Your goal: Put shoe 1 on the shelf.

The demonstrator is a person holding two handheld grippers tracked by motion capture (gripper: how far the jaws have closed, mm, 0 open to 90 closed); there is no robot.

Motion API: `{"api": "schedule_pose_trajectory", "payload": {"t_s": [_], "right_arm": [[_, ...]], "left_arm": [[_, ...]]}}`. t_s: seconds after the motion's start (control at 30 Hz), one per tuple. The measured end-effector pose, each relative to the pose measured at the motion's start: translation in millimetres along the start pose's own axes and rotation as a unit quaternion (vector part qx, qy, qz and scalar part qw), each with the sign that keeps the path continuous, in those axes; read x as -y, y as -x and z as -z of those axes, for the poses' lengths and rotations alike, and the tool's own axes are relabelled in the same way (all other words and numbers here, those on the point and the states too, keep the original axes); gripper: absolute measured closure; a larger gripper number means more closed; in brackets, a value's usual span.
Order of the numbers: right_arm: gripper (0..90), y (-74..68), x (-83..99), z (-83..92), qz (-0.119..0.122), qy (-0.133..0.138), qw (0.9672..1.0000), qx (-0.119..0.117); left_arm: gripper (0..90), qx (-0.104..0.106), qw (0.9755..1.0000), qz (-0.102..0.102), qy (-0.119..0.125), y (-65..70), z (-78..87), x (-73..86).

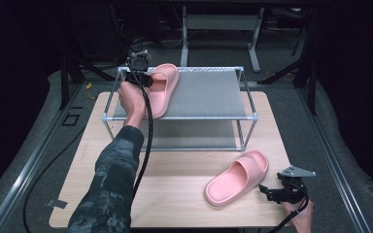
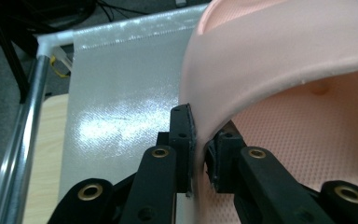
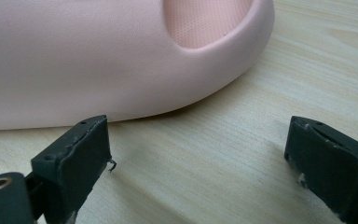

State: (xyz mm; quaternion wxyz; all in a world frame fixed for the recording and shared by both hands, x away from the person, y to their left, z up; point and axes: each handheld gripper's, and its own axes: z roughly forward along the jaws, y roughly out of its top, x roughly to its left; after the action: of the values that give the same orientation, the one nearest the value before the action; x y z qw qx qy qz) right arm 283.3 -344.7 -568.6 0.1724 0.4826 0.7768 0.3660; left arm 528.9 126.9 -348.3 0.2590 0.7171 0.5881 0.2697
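right gripper (image 1: 268, 193), jaws wide, near table slipper (image 1: 237, 176); left gripper (image 2: 199, 154) pinching rack slipper (image 1: 161, 90) strap: settle flat on the rack (image 1: 209, 94) before releasing.

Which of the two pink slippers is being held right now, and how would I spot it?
Find the metal-framed rack at the back of the wooden table. On its top grey shelf, at the left end, lies the held slipper, its strap pinched by the left hand-held gripper. The other slipper lies on the tabletop.

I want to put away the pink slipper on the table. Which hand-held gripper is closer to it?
Right. The right hand-held gripper sits open on the table just beside that slipper, not touching. The left hand-held gripper is up at the rack, clamped on the other slipper.
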Motion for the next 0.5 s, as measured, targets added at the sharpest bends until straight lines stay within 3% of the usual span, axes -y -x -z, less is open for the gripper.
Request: {"api": "schedule_pose_trajectory", "payload": {"t_s": [0.2, 0.3, 0.4, 0.5], "right_arm": [[6.7, -0.2, 0.1, -0.1, 0.0, 0.002, 1.0, -0.001], [6.9, -0.5, 0.2, -0.1, -0.001, 0.002, 1.0, -0.001], [6.9, -0.5, 0.1, -0.1, 0.001, 0.002, 1.0, 0.002], [6.9, -1.4, -0.1, -0.7, 0.004, 0.001, 1.0, 0.007]], "left_arm": [[43.8, 0.031, 0.9994, -0.012, 0.007, -8.4, 9.6, 2.6], [32.3, 0.063, 0.9977, -0.018, 0.017, -16.5, 21.7, 7.7], [23.2, 0.066, 0.9966, -0.043, 0.025, -20.7, 32.0, 16.3], [17.7, 0.09, 0.9933, -0.066, 0.03, -25.5, 42.4, 28.1]]}}
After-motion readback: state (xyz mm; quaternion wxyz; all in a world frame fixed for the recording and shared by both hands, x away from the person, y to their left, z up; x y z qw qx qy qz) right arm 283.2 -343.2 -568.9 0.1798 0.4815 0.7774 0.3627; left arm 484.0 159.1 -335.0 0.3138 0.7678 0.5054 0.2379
